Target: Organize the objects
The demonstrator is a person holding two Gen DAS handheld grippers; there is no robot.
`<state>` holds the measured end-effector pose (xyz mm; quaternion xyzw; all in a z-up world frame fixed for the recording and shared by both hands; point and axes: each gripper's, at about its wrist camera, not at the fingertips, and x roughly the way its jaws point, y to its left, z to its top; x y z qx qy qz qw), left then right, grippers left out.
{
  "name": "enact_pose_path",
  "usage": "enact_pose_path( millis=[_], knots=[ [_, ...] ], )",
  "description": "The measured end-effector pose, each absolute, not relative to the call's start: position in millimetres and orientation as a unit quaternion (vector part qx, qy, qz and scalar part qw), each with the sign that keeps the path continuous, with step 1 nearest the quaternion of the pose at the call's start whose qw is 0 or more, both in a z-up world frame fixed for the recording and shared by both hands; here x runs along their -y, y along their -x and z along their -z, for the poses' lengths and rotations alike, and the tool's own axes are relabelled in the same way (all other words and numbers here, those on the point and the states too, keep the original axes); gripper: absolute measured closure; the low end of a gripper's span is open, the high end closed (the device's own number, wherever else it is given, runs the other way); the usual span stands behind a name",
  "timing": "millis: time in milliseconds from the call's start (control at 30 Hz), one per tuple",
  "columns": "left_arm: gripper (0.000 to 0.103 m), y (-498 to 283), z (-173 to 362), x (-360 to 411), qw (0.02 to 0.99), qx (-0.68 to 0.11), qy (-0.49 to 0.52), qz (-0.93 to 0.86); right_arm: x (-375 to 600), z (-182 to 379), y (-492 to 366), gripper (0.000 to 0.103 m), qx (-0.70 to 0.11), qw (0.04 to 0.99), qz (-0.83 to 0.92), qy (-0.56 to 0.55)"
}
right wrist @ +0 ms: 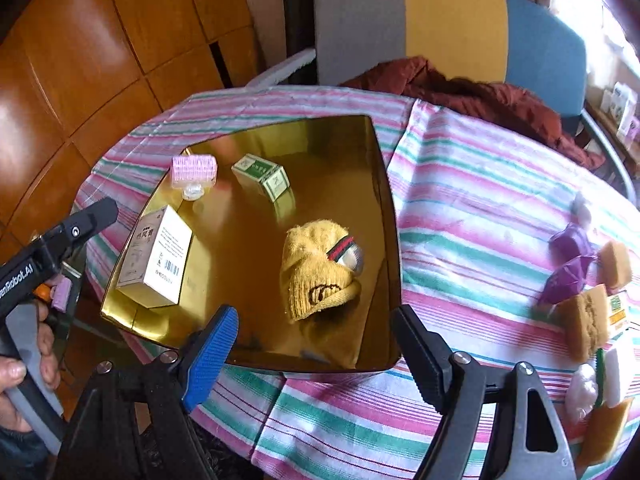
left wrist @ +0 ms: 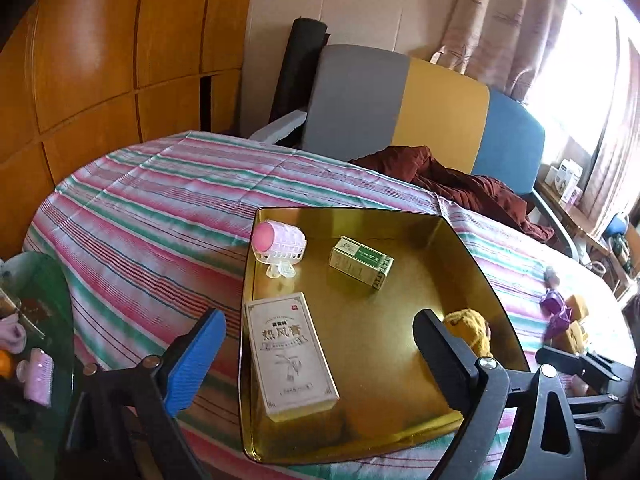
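Note:
A gold tray (left wrist: 404,236) (right wrist: 328,152) sits on the striped tablecloth. In it lie a pink hair roller (left wrist: 278,244) (right wrist: 194,170), a small green box (left wrist: 360,262) (right wrist: 262,176), a tall beige box (left wrist: 290,354) (right wrist: 156,258) and a yellow sock (right wrist: 320,276) (left wrist: 472,326). My left gripper (left wrist: 320,322) hovers open over the tray's near side, the beige box below and between its fingers, untouched. Near the tray's front edge my right gripper (right wrist: 316,316) is open just behind the sock, with nothing between its pads.
Purple wrapped items (right wrist: 568,260) and yellow sponges (right wrist: 588,320) lie on the cloth to the right. A grey, yellow and blue chair (left wrist: 436,112) with a maroon garment (left wrist: 460,184) stands behind the table. A glass side table with a pink clip (left wrist: 38,376) stands at left.

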<state>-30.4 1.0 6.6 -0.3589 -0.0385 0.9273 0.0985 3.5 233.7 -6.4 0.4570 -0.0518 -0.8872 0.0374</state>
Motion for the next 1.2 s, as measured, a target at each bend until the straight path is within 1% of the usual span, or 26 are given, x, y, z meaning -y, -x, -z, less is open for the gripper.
enact_pose_path(
  millis=[267,367,567,1200],
  knots=[
    [0.006,15,-8,-18,0.099,0.004,0.35,-0.931,-230,-7,-19,0.022,0.022,0.001,0.916,-0.401],
    [0.005,12,-7,-24,0.098,-0.009,0.35,-0.932,-231,-9,-23,0.018,0.018,-0.008,0.921,-0.389],
    [0.001,7,-6,-35,0.084,-0.038,0.341,-0.935,-234,-7,-27,0.016,0.017,-0.019,0.926,-0.377],
    [0.0,0,-9,-50,0.068,-0.084,0.325,-0.939,-249,-7,-37,0.014,0.03,-0.038,0.932,-0.359]
  ],
)
